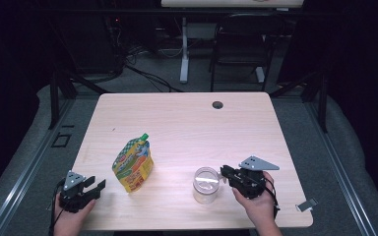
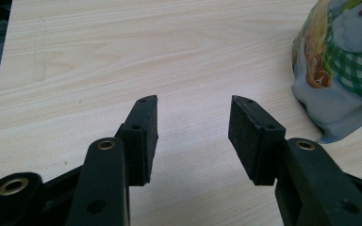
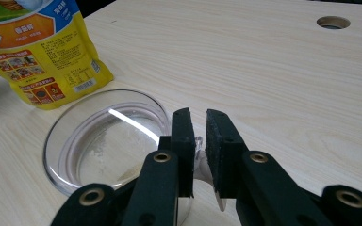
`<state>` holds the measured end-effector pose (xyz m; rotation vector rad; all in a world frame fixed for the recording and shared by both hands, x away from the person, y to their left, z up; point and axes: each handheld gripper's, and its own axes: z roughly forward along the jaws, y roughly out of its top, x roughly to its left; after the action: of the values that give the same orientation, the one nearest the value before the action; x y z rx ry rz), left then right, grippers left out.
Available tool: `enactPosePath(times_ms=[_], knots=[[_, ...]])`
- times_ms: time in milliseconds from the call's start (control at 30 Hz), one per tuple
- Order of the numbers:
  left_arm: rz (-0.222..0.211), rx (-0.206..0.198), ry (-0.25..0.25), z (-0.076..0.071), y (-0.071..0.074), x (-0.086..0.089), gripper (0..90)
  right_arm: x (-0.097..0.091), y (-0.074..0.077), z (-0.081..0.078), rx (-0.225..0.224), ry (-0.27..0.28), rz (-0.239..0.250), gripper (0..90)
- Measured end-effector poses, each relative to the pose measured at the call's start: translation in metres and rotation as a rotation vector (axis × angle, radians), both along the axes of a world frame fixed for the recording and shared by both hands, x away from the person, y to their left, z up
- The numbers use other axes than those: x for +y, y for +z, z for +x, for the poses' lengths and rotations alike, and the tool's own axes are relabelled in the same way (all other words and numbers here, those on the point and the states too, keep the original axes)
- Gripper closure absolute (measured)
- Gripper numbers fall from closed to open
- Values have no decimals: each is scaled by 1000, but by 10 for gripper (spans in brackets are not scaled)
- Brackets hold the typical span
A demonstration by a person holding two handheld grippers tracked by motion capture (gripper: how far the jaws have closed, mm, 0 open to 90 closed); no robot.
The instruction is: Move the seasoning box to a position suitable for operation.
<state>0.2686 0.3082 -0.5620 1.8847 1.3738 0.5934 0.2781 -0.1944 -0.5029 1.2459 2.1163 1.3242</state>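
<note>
the right gripper had its jaws drawn narrow on the handle of the clear cup, likely to steady or lift it, near the table's front edge. the cup stood upright, open and seemingly empty. the left gripper hung wide beside the closed, upright snack pouch.

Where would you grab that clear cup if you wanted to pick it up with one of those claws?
By its handle, coming in from the right. The clear cup stands upright, its wide open mouth awkward for narrow jaws, while a thin handle sticks out toward the right gripper. That gripper's jaws already stand on either side of the handle, nearly closed. Whether the pads are pressing on it yet, I can't tell.
</note>
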Motion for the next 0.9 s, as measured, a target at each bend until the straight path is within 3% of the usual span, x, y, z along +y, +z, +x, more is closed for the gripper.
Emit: enactPosePath(times_ms=[900], knots=[[1,1,-1,0,0,0,532,-4,-2,1,13,10,32,818]])
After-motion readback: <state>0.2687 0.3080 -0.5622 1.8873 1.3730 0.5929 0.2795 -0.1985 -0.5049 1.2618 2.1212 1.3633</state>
